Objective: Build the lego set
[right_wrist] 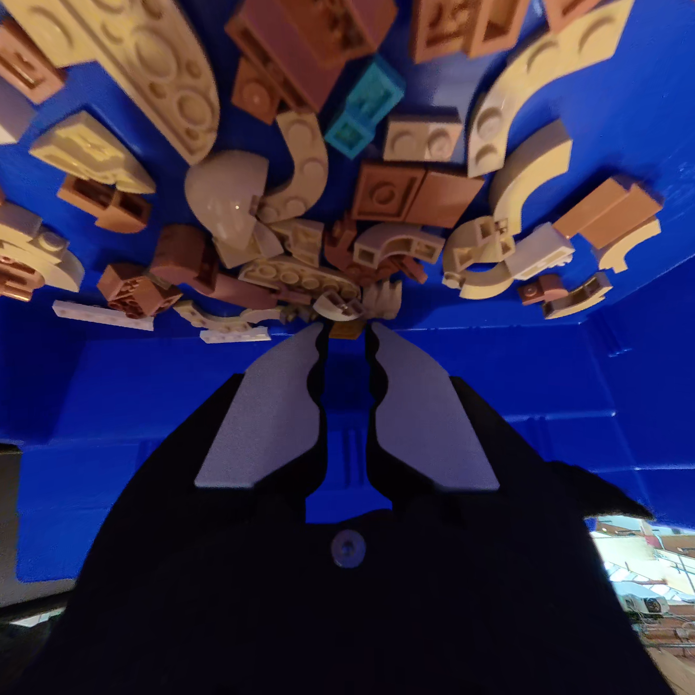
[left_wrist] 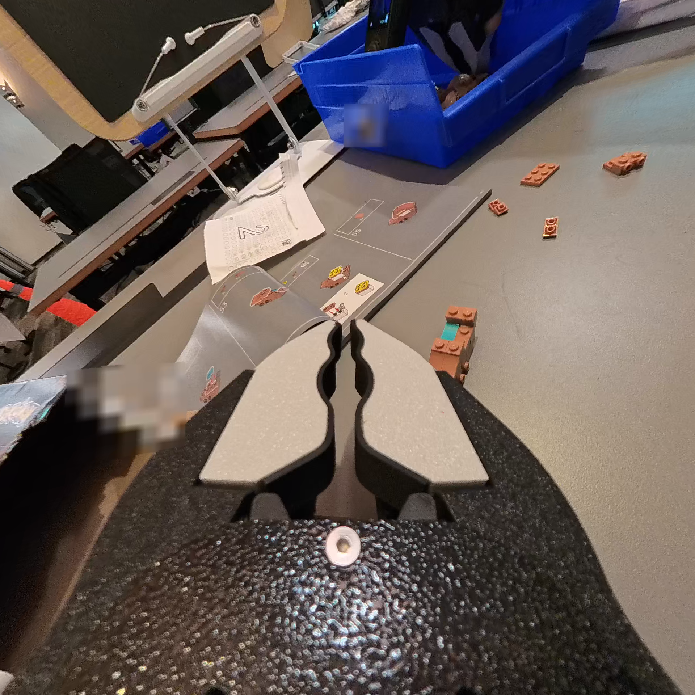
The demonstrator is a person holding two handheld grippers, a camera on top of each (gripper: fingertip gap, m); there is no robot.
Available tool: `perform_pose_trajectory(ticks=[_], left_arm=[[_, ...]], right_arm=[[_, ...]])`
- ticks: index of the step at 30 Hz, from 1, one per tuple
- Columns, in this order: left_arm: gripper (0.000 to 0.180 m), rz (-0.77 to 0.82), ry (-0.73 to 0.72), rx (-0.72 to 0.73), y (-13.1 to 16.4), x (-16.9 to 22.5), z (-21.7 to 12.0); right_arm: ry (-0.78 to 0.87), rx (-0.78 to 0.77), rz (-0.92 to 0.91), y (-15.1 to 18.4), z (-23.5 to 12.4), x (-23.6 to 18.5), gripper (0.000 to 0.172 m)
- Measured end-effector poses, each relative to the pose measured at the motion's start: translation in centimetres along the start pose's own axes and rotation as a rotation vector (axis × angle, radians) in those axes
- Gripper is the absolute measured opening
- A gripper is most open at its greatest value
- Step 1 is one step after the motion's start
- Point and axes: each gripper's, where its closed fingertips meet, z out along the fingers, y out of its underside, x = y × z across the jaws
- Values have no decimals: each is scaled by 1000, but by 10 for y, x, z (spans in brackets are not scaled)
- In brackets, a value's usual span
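left gripper nearly closed on nothing above instruction booklet at frame centre, right gripper clamped on small brown brick inside blue bin

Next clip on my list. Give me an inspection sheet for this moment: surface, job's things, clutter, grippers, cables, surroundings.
Surface: grey table, matte.
Job's things: open instruction booklet; small brown brick assembly with a teal piece; loose brown plates; blue bin of tan, brown and teal bricks.
Clutter: white printed sheet; white stand.
Grippers: left gripper over the booklet's edge, jaws nearly together, nothing between; right gripper inside the bin, a small brown piece between its tips, contact unclear.
Cables: nothing seen.
Surroundings: other desks, dark chairs.
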Motion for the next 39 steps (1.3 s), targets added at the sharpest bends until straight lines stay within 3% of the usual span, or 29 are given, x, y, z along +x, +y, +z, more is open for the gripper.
perform_pose_trajectory(ticks=[5,9,12,17,20,22,27,32,39], left_arm=[[4,2,5,1,0,1,0],[4,8,4,1,-1,2,0],[4,8,-2,8,-3,1,-1],[4,18,-6,26,-9,1,-4],[4,29,-2,31,-11,3,-4],[4,39,-4,30,-11,4,-4],[4,34,-15,33,-11,1,-5],[3,67,-45,18,-8,-3,-5],[3,106,-52,-6,-3,-1,-1]], right_arm=[[17,20,7,6,-12,-2,19],[46,136,12,8,-38,-10,19],[39,394,-38,-8,-76,-39,18],[-5,1019,-260,-46,-170,-137,18],[1,1264,-363,-63,-205,-195,18],[6,1347,-396,-77,-215,-225,18],[13,1414,-409,-118,-220,-278,18],[19,1376,-370,-163,-196,-315,18],[62,1237,-311,-188,-151,-324,18]])
